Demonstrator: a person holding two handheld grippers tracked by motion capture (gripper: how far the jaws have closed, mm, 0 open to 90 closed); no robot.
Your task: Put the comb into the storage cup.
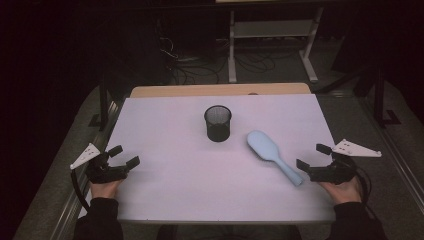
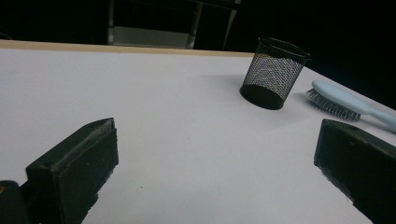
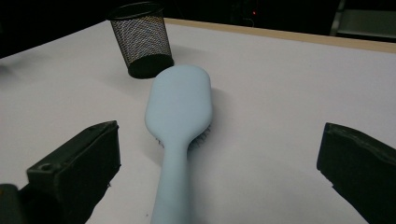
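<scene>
Risk check: both tools open and empty, hairbrush lying bristles-down on the desk.

I hold the right tool (image 1: 317, 161) with jaws spread wide, the handle end of the hairbrush (image 1: 272, 154) just between them; the left tool (image 1: 121, 160) is equally open over bare desk (image 1: 165, 185), well apart from the mesh cup (image 1: 218, 123). I judge that closing on the smooth, tapering handle may let it slip or pivot, swinging the brush head toward the light cup and tipping it.

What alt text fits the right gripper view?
A light blue hairbrush lies bristles down on the white table, its handle running toward the camera between the open jaws of the right claw. A black mesh cup stands upright just beyond the brush head.
</scene>
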